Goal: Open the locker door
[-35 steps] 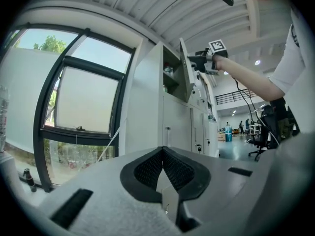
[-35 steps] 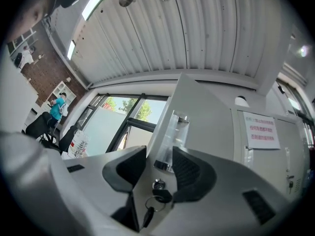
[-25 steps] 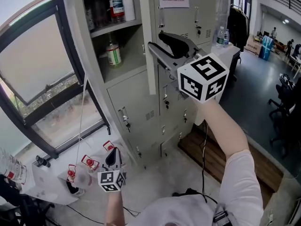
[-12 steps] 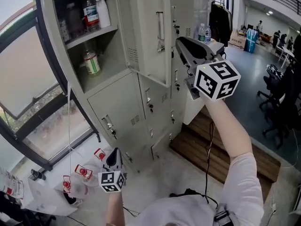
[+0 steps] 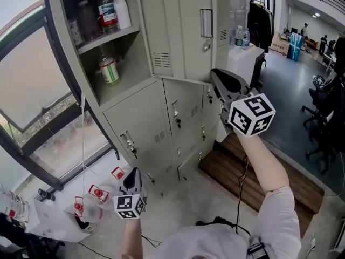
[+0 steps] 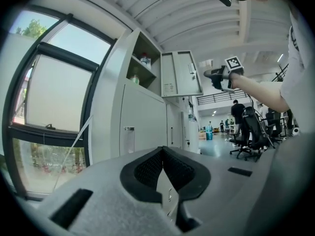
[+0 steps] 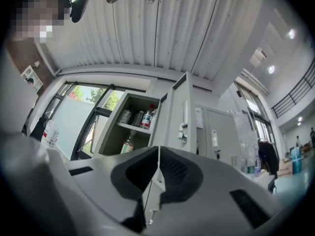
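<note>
Hanging wide open: locker door (image 5: 178,36)

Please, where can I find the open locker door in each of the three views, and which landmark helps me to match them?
Head view: the open locker door is at top centre, swung out from the cabinet.
Left gripper view: the door is small, above centre.
Right gripper view: the door is at centre, handle facing the camera.
Shared landmark: the bottles on the shelf left of the door.

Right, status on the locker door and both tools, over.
Left tool shut, empty, down low. Right tool just closed, empty. Door swung wide open, neither tool touching it. Nothing in the way.
</note>
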### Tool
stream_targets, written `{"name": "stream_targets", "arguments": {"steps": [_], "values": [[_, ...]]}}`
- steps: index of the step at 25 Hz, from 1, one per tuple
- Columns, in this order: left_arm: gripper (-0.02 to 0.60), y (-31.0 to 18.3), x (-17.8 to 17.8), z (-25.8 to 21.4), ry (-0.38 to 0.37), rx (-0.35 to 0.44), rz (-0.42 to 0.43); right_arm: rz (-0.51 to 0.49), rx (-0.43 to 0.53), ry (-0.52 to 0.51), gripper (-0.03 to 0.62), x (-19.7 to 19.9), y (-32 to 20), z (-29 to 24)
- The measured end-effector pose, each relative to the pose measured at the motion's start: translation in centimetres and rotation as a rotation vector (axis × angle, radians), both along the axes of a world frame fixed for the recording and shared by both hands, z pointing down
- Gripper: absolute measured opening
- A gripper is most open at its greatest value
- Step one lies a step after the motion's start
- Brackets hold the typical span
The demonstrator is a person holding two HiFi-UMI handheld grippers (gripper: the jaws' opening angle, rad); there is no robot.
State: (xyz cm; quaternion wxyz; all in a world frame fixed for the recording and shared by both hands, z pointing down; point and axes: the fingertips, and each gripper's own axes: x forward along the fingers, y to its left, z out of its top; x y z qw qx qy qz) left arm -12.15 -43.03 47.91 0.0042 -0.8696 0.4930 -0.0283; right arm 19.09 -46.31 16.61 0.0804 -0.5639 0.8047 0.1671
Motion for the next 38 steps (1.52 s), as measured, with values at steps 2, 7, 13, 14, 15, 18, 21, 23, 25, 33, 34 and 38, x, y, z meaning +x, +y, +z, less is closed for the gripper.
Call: {"name": "stream_targets", "arguments": {"steps": [2, 7, 13, 14, 15, 18, 21, 23, 25, 33, 34, 38], "values": [[0.003, 0.1, -0.4, -0.3, -0.010, 0.013, -0.013, -0.024, -0.025, -0.006, 0.018, -0.9, -0.5, 2.5], [0.003, 0.4, -1.6, -1.3, -0.022, 0.043, -0.040, -0.087, -0.078, -0.038, 0.018, -3.5, -1.3, 9.4], [0.002, 1.0, -4.1, -1.3, -0.015, 0.040, -0.096, -0.144, -0.170, -0.042, 0.017, -7.6, -1.0, 18.0], [0.003, 1.2, -4.4, -1.3, -0.009, 0.038, -0.107, -0.161, -0.181, -0.054, 0.017, -8.4, -0.6, 19.2], [0.003, 1.4, -4.7, -1.3, 0.001, 0.036, -0.118, -0.176, -0.193, -0.069, 0.017, -9.2, -0.2, 20.4], [0.003, 2.0, -5.3, -1.2, 0.042, 0.031, -0.144, -0.197, -0.243, -0.089, 0.017, -11.3, 0.8, 23.9], [0.003, 2.3, -5.8, -1.0, 0.049, 0.028, -0.159, -0.229, -0.297, -0.098, 0.017, -13.5, 1.5, 26.7], [0.002, 2.6, -5.9, -0.9, 0.044, 0.030, -0.160, -0.237, -0.322, -0.101, 0.015, -14.5, 1.9, 28.1], [0.002, 2.8, -6.0, -0.9, 0.039, 0.031, -0.159, -0.239, -0.336, -0.108, 0.014, -15.1, 2.2, 28.9], [0.003, 3.2, -6.0, -0.7, 0.028, 0.027, -0.160, -0.222, -0.312, -0.041, 0.014, -16.1, 2.8, 29.1], [0.003, 3.2, -5.9, -0.6, 0.022, 0.028, -0.159, -0.223, -0.310, -0.037, 0.014, -16.2, 2.9, 29.1], [0.003, 3.5, -5.8, -0.8, 0.014, 0.031, -0.154, -0.228, -0.318, -0.046, 0.014, -16.5, 3.0, 29.3]]}}
